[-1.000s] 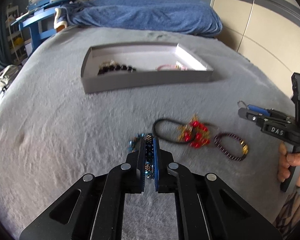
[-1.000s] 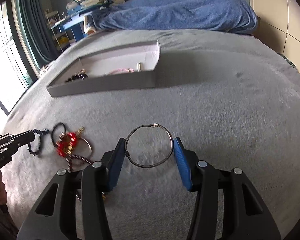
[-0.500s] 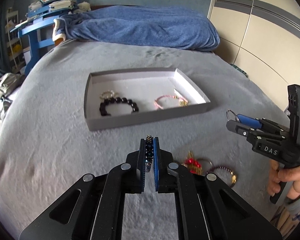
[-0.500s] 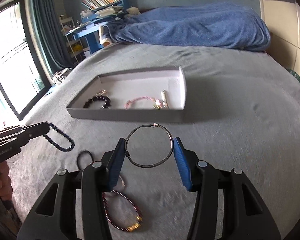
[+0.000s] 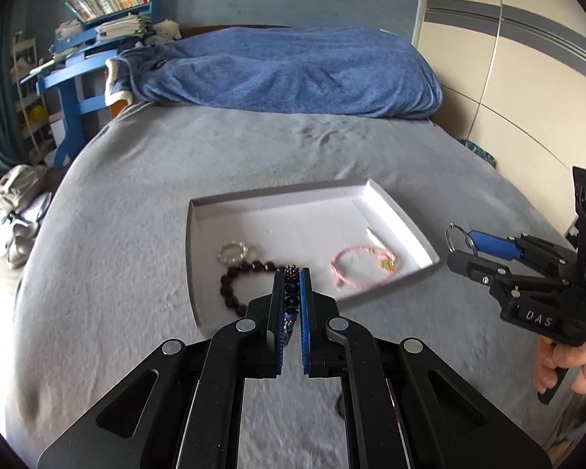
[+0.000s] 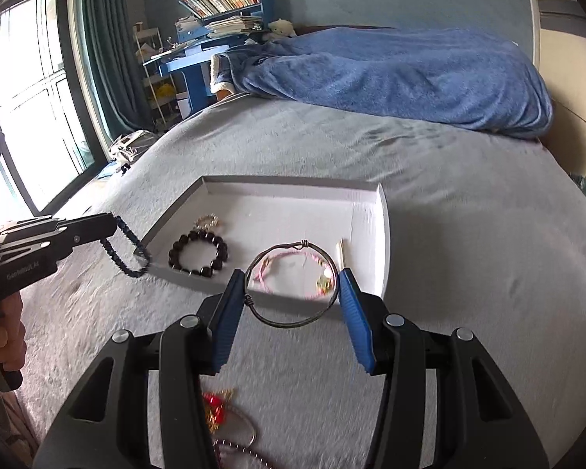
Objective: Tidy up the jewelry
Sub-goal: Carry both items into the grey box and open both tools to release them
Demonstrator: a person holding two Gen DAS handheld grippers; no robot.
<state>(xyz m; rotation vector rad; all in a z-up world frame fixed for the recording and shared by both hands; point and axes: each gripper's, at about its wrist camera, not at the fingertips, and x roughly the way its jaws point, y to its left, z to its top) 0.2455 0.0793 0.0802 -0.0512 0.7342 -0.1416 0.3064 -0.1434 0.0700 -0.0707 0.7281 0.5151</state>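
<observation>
On the grey bed (image 5: 129,203) lies a shallow white tray (image 5: 394,219), well short of the blue blanket (image 5: 293,70) heaped at the far end; inside it, at the left, rest a pearl ring bracelet (image 5: 232,253) and a black bead bracelet (image 6: 197,254), and at the right a pink cord bracelet (image 5: 361,265). The left gripper (image 5: 292,297) hovers over the tray's near wall, its fingers clamped tight on a dark blue beaded bracelet (image 6: 127,252) that dangles in a loop beside the tray's left corner. The right gripper (image 6: 293,301) hangs at the tray's near edge, its fingers half spread and pressing a thin wire bangle (image 6: 291,285) between them. Near the right gripper, red and gold jewelry (image 6: 217,406) and a dark beaded bracelet (image 6: 242,451) lie on the bed.
</observation>
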